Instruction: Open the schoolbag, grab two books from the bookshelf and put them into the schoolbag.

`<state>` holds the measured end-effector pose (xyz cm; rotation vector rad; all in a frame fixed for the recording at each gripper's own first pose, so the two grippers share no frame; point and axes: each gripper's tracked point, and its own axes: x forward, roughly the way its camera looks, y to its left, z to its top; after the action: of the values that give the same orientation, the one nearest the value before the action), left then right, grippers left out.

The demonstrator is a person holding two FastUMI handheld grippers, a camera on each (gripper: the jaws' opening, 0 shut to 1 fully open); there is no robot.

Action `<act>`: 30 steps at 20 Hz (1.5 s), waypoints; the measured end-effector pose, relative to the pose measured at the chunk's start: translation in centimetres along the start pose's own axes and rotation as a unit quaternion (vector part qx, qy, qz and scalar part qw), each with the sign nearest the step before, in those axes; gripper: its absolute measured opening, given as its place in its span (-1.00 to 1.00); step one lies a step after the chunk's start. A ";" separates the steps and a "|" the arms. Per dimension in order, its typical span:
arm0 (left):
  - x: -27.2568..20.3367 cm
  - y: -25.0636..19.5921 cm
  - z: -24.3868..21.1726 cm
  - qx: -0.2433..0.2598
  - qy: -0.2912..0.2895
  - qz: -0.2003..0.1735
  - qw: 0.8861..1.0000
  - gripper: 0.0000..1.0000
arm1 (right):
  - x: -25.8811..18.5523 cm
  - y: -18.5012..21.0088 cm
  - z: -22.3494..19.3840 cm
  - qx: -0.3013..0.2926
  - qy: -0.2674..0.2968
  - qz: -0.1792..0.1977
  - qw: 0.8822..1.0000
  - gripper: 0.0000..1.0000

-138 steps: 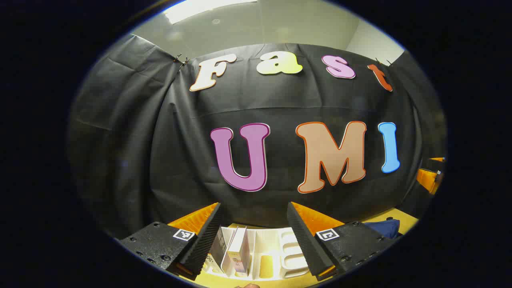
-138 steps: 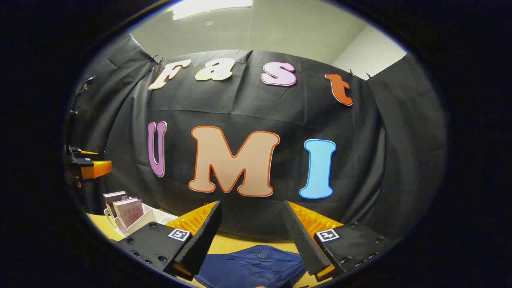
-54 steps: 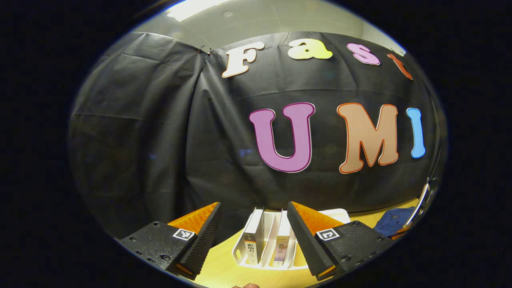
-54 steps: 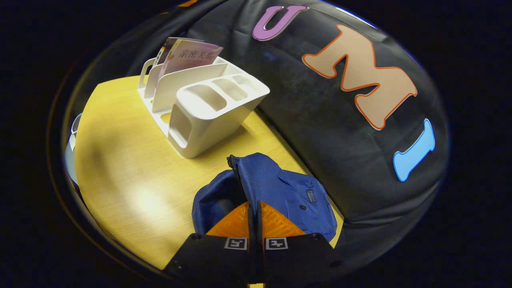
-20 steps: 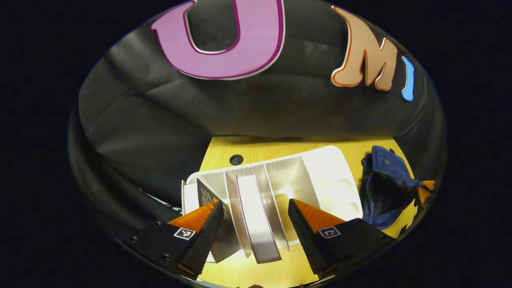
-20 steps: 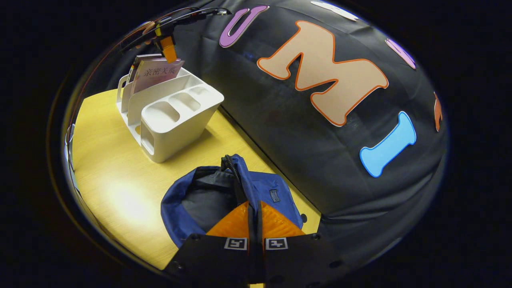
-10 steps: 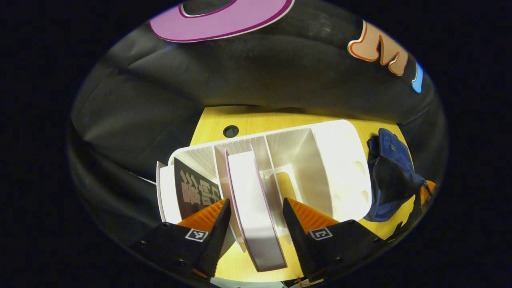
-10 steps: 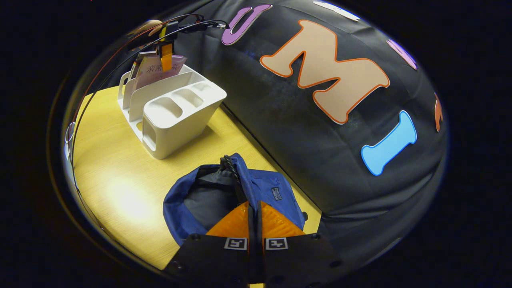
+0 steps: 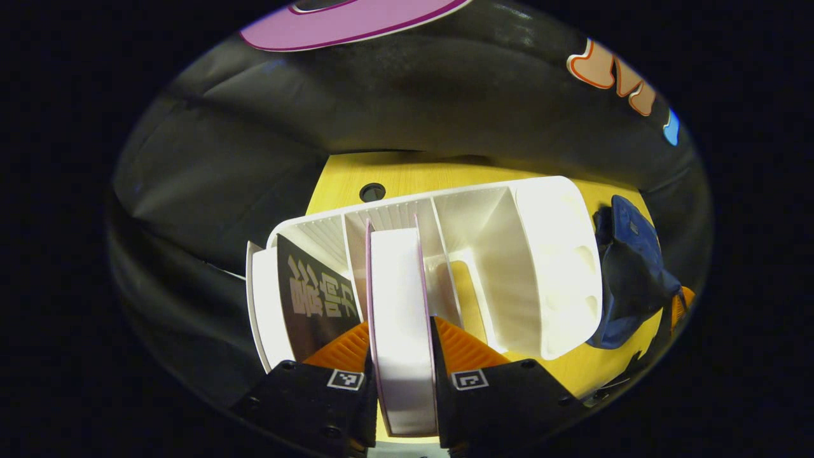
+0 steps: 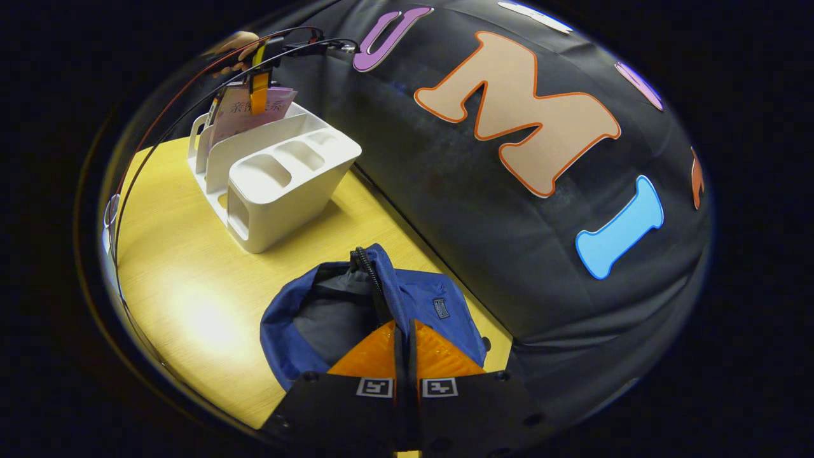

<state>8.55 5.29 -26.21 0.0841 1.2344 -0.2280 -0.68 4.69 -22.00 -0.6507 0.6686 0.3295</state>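
In the left gripper view my left gripper (image 9: 400, 331) is shut on the top edge of a pink-covered book (image 9: 399, 305) that stands in the white bookshelf (image 9: 540, 254). A second, dark-covered book (image 9: 315, 292) leans in the slot to its left. The blue schoolbag (image 9: 629, 273) lies right of the shelf. In the right gripper view my right gripper (image 10: 402, 327) is shut on the zipper edge of the schoolbag (image 10: 432, 305), holding its mouth open onto a grey lining. Far off there, the left gripper (image 10: 259, 95) sits on the pink-covered book (image 10: 238, 114) in the bookshelf (image 10: 280, 178).
The yellow wooden table (image 10: 184, 280) carries the shelf and the bag, with bare wood in front of them. A round cable hole (image 9: 372, 191) sits behind the shelf. Black cloth walls close in right behind both. A cable (image 10: 159, 146) trails from the left gripper.
My left gripper came down over the shelf and its fingers closed from wide apart onto the pink-covered book. The right gripper has kept its hold on the bag's open edge.
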 end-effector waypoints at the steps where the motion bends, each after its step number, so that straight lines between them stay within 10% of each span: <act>1: -0.3 -0.2 0.2 0.000 -0.003 -0.001 1.000 -0.31 | 0.0 0.0 0.1 0.000 0.000 0.000 1.000 -0.96; 19: -12.8 -1.4 2.0 0.030 -0.149 0.038 0.988 -0.36 | -0.1 0.2 0.4 0.003 -0.019 0.006 1.000 -0.95; 30: -17.8 -3.9 0.8 -0.012 -0.218 -0.013 0.976 -0.42 | -0.2 0.4 0.4 -0.006 -0.022 0.013 1.000 -0.95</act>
<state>2.90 3.57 -8.98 -0.0038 0.8001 -0.2395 -0.83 5.20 -21.77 -0.6460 0.6339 0.3704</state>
